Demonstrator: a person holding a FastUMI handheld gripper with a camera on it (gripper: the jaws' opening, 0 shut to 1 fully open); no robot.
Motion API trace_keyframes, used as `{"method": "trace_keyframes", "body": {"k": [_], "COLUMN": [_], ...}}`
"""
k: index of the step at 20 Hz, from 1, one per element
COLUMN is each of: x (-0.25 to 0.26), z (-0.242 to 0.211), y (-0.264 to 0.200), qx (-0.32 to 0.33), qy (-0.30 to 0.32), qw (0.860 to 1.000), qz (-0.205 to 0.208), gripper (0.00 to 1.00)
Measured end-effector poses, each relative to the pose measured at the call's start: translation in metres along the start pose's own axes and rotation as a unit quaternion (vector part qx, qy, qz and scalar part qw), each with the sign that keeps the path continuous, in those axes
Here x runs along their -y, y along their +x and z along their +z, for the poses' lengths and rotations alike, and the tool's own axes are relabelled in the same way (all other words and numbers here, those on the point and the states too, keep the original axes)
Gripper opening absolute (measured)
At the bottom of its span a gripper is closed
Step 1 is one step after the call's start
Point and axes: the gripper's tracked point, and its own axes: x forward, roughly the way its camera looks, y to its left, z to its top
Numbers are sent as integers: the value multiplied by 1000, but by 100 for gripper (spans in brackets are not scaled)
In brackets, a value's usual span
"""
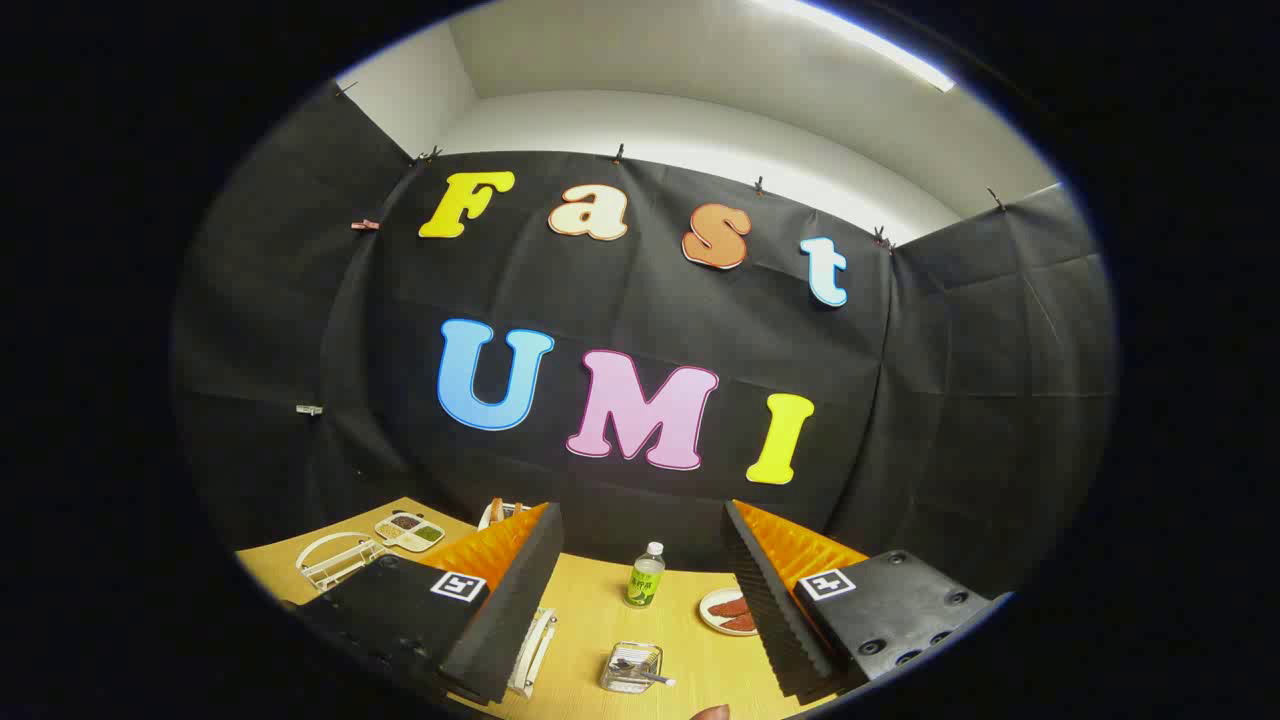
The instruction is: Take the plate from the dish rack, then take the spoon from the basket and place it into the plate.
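Observation:
My gripper (640, 512) is held high over a wooden table (590, 610), open, with nothing between its fingers. Below and between the fingers stands a small clear basket (630, 668) with a spoon (648, 676) lying in it. A white wire dish rack (335, 558) sits far off to the left, beyond the left finger (500, 600). A white rimmed piece (532, 648) shows just under that finger, mostly hidden; I cannot tell whether it is the plate.
A green-labelled bottle (646, 577) stands ahead between the fingers. A small dish with reddish food (728, 610) lies by the right finger. A divided tray of food (408, 531) sits at the back left. A person's fingertip (712, 712) shows nearest me.

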Motion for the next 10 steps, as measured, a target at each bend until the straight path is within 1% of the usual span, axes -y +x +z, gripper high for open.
{"method": "trace_keyframes", "body": {"k": [10], "x": [-12], "z": [-1], "y": [-2], "qx": [-8], "qy": [-2], "qw": [1000], "qz": [2], "gripper": [97]}}
